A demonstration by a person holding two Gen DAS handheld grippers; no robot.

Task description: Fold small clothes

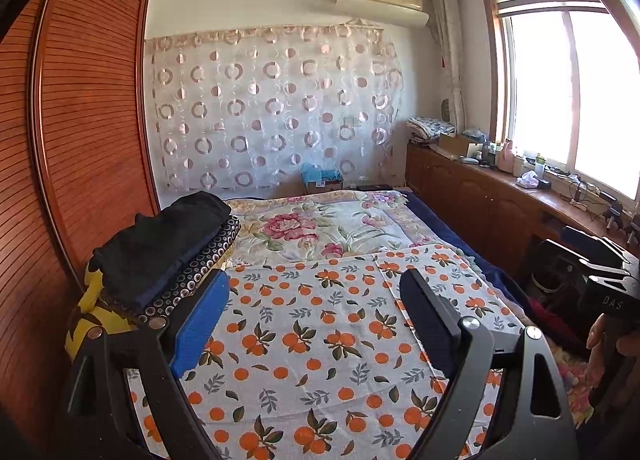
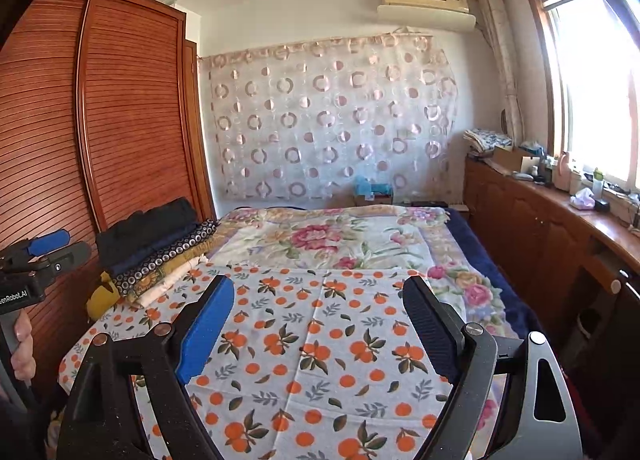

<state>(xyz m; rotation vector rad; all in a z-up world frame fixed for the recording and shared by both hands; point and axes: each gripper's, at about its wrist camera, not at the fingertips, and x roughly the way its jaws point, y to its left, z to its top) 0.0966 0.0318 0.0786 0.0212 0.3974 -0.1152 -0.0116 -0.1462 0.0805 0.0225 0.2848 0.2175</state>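
A white cloth with orange fruit print point(image 1: 312, 324) lies spread flat on the bed; it also shows in the right wrist view point(image 2: 316, 340). My left gripper point(image 1: 316, 280) is open and empty, held above the cloth's near part. My right gripper point(image 2: 318, 288) is open and empty, also above the cloth. A stack of folded clothes point(image 1: 160, 252), black on top, sits at the bed's left side by the wardrobe; it also shows in the right wrist view point(image 2: 156, 248). The left gripper shows at the left edge of the right wrist view point(image 2: 44, 248).
A floral quilt point(image 1: 320, 224) covers the bed's far part. A wooden slatted wardrobe point(image 1: 80, 120) stands close on the left. A low wooden cabinet point(image 1: 480, 196) with clutter runs under the window on the right. A sheer curtain point(image 1: 272, 108) hangs on the far wall.
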